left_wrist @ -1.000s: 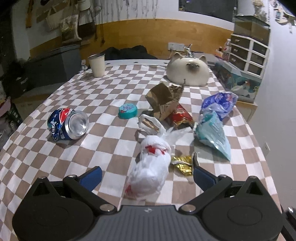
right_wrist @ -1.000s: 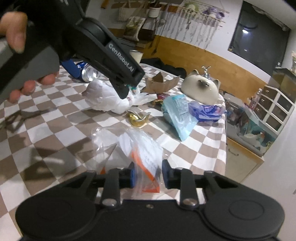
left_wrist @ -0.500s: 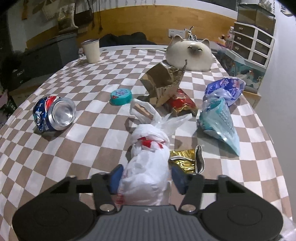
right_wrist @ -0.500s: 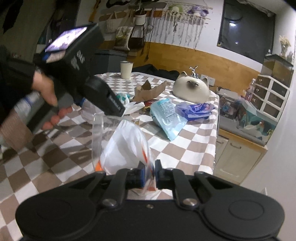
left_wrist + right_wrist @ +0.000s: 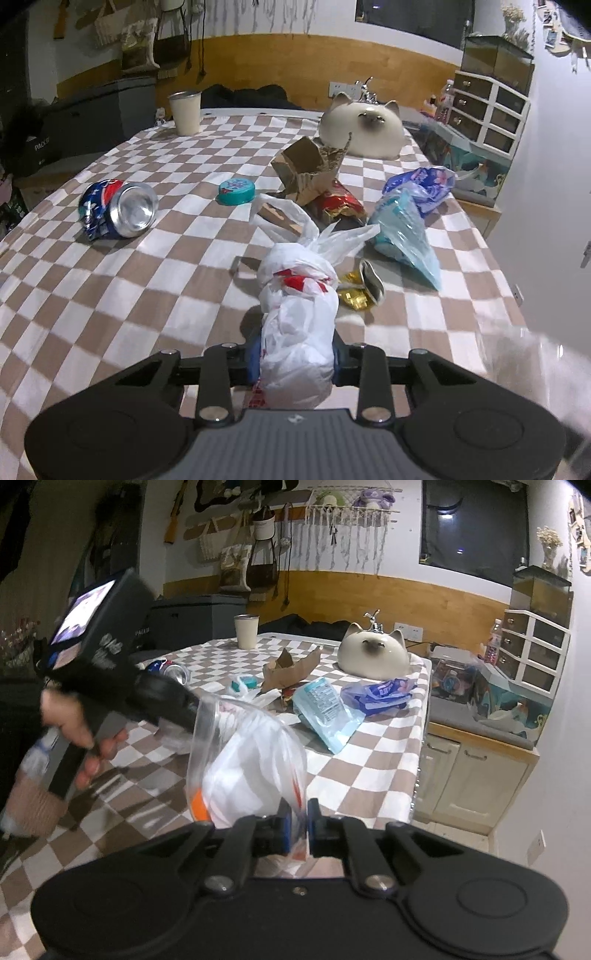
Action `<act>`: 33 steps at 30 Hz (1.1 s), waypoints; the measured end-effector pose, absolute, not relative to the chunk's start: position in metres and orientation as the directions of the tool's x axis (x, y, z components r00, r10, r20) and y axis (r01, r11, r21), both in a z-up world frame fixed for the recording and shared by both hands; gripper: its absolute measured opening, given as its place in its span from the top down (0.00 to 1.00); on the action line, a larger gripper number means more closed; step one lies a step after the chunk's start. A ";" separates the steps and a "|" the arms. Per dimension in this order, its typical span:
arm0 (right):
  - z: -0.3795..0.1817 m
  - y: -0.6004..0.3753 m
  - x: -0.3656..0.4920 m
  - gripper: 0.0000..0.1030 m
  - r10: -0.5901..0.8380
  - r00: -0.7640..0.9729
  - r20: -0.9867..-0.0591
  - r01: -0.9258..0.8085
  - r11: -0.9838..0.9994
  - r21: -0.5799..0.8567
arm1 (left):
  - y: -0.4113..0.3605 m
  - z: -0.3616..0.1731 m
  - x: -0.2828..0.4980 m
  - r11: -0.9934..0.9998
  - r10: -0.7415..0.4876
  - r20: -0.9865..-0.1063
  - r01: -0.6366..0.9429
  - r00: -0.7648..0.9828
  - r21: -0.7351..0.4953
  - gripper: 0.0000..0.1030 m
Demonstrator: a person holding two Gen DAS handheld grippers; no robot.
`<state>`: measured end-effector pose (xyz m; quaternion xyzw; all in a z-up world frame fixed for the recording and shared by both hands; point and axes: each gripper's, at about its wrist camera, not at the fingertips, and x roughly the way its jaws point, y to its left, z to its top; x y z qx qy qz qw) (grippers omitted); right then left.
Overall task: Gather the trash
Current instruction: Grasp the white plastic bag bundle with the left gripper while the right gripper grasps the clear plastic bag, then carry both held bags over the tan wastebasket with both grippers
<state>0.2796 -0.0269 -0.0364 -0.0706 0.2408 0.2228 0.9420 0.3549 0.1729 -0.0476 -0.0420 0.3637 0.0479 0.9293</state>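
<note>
A knotted white plastic bag (image 5: 295, 321) with red print lies on the checkered table (image 5: 129, 295). My left gripper (image 5: 295, 360) is closing on its near end, and both blue pads press into its sides. My right gripper (image 5: 299, 825) is shut on the rim of a clear plastic bag (image 5: 255, 760), which hangs lifted above the table's right side with white and orange contents. More trash lies beyond: a crushed can (image 5: 118, 210), a teal lid (image 5: 235, 191), torn cardboard (image 5: 310, 170), a red wrapper (image 5: 338, 205), a gold wrapper (image 5: 356, 291), a light blue pouch (image 5: 402, 232) and a purple bag (image 5: 421, 184).
A cat-shaped ceramic piece (image 5: 360, 127) and a cream cup (image 5: 184, 112) stand at the table's far end. In the right wrist view a person's hand (image 5: 74, 723) holds the left gripper's handle. The table's right edge drops to a low cabinet (image 5: 476, 775).
My left gripper came forward and down over the white bag and closed from wide open onto it. My right gripper closed tighter and lifted the clear bag off the table.
</note>
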 end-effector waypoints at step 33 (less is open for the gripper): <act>-0.011 -0.085 0.217 0.92 0.405 0.822 -0.400 -0.409 0.909 0.079 | 0.138 -0.013 0.205 0.987 0.062 -0.537 -0.132 0.841 -0.092 0.68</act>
